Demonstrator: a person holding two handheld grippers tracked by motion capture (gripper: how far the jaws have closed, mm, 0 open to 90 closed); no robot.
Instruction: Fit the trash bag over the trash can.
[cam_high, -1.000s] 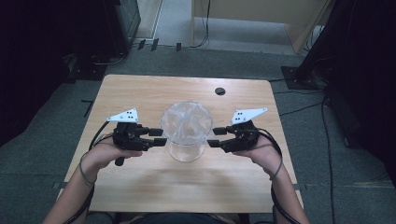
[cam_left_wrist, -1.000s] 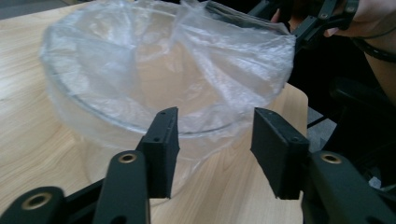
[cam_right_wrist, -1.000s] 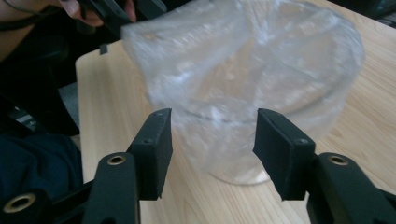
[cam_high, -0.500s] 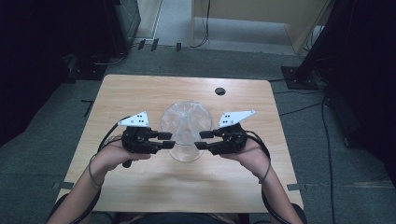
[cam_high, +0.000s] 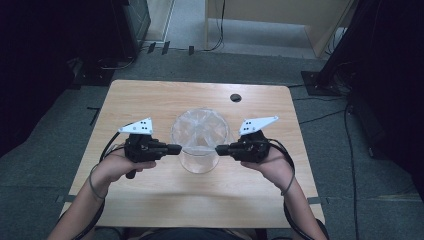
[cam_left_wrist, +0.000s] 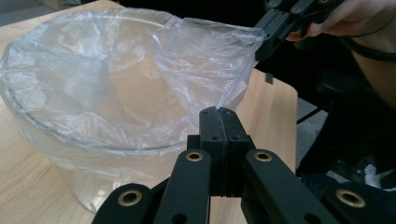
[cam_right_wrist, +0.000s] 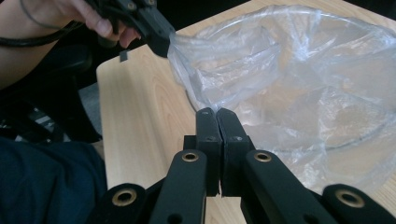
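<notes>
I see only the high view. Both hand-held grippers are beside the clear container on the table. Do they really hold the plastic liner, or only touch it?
Observer: The left gripper view shows the left hand-held gripper with jaws together, pinching the edge of the plastic bag.
Operator: And the right one?
Observer: In the right gripper view the right hand-held gripper is also shut on the bag's rim; both have just been closing.
Operator: Is the bag still around the container?
Observer: Yes, most of it is folded over the clear container's rim; between the grippers the near edge is lifted off it.
</notes>
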